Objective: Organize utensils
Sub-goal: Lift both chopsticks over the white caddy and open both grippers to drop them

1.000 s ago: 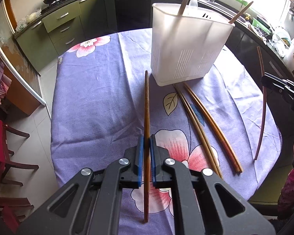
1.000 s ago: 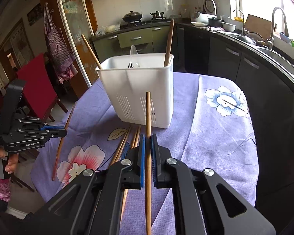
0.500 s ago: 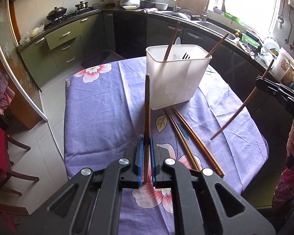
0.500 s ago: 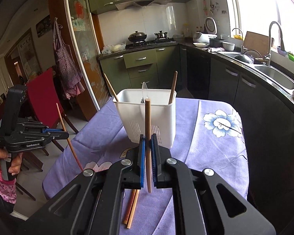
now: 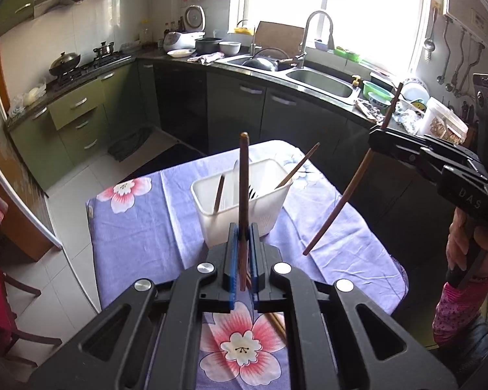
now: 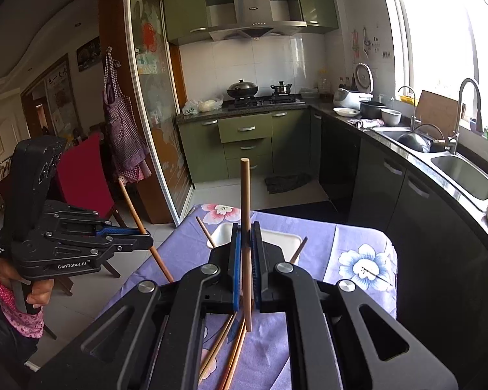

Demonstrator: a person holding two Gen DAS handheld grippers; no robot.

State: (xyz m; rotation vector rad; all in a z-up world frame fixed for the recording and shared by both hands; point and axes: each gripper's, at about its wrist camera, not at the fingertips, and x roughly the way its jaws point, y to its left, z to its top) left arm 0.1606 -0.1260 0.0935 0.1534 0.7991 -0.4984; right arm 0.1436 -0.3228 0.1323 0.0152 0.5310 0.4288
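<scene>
My left claw [image 5: 242, 243] is pinching a dark brown chopstick [image 5: 243, 195], blue pads [image 5: 232, 260] pressed tight on both sides of it. Stick stands nearly upright in the left-cam view, top end well above the pads, bottom end poking out just below them.

My right claw [image 6: 245, 250] is also clamped, on a lighter chopstick [image 6: 245, 227]. Same pose: upright in its own cam, lower tip hanging over the cloth. Seen from the left cam, that stick slants down-left from the right claw's tip [image 5: 379, 139], held off the table w/ its low end above the cloth.

White plastic bin [image 5: 240, 201] sits on the table w/ purple flowered cloth [image 5: 140, 227], past both claws. Two chopsticks [image 5: 296, 169] already lean inside it, one at each end, plus a fork & something pale I can't make out.

Two more chopsticks [image 6: 224, 347] lie flat on the cloth, side by side, near the bin, below my right claw.

Kitchen counter w/ sink [image 5: 322, 81] runs behind the table.
</scene>
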